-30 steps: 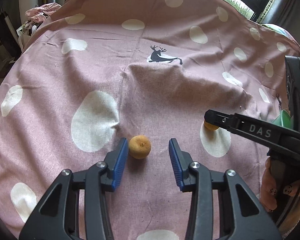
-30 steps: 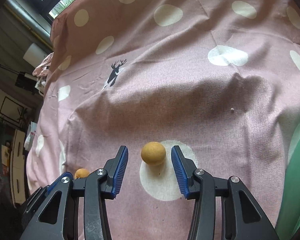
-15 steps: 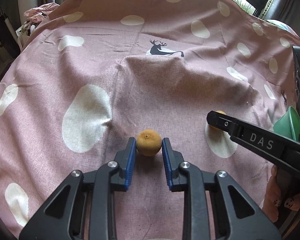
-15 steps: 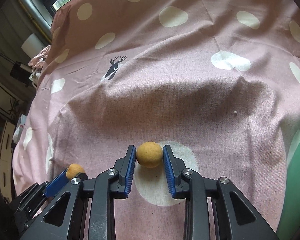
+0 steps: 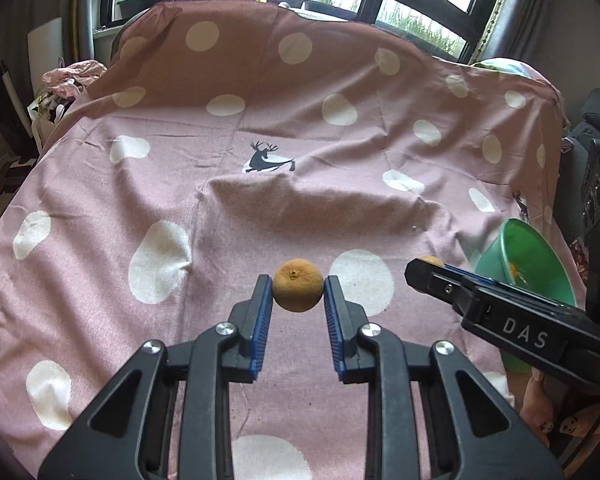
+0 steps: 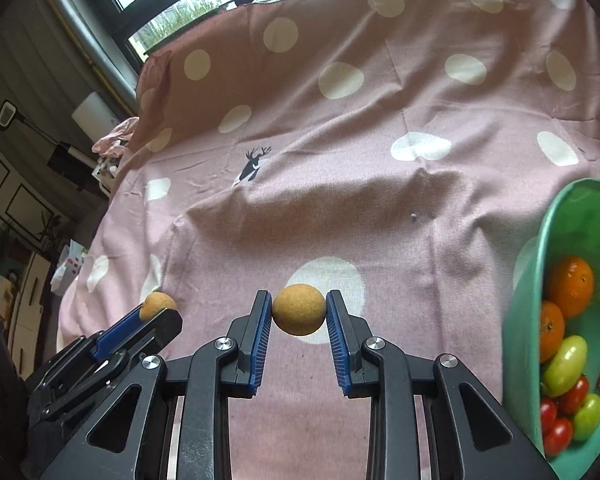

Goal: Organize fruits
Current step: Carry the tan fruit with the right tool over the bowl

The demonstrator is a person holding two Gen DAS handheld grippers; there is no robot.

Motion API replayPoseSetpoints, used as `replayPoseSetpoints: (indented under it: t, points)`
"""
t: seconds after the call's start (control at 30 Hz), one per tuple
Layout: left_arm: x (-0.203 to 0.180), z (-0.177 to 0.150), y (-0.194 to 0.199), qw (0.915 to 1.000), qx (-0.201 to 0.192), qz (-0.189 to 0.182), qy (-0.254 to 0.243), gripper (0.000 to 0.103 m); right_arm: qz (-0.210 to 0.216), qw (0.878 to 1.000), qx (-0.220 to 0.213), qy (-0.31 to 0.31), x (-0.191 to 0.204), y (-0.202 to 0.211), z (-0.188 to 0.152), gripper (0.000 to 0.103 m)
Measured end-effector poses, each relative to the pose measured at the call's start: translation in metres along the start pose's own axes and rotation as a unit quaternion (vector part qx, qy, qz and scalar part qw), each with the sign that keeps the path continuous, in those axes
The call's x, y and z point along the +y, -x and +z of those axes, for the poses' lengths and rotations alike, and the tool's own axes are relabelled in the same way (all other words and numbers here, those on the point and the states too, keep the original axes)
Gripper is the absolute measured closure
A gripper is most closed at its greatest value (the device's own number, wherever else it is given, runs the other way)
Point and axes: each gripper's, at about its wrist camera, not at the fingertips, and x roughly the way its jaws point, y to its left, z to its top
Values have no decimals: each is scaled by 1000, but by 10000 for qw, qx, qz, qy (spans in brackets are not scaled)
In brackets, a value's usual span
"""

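My left gripper [image 5: 298, 292] was clenched on a small, dull orange mandarin [image 5: 297, 285], its stem dimple turned toward the camera and its skin a little matte and wrinkled. Both blue pads [image 5: 261, 322] pressed its sides, and it hung clear of the pink spotted cloth [image 5: 100, 184] below the tips. My right gripper [image 6: 299, 314] gripped a second fruit [image 6: 298, 309], rounder, yellow-orange, with a fine pebbled skin and no stem showing; its pads touched it on both sides too, above a white spot in the cloth.

Both tools pointed forward over the cloth, side by side and tilted slightly toward each other. From the left camera the right gripper [image 5: 424, 270] crossed in from the right, seen side-on, marked DAS. From the right camera the left gripper [image 6: 156, 312] reached in low at the left.

Just right of my right tool stood a green bowl [image 6: 528, 280], holding two oranges [image 6: 571, 286] and, nearer me, small red and green tomatoes [image 6: 566, 366].

From the left camera only a sliver of the right tool's fruit [image 5: 432, 261] showed above its finger, and the bowl [image 5: 540, 256] was half hidden behind that tool. The bowl's right side was cut off by the edge in the right view. From there, the left tool's finger covered the lower part of the mandarin [image 6: 158, 304].
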Motion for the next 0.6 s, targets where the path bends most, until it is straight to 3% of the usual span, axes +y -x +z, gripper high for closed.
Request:
replayPoseSetpoints:
  t: [0.4, 0.6]
  points:
    - [-56, -13, 54, 9960, -542, -535, -463, 77, 155, 9954, -820, -464, -28, 91, -26, 73]
    - [-111, -9, 58, 9913, -639, -872, -745, 77, -142, 9871, -1461, -633, -50, 129, -28, 73]
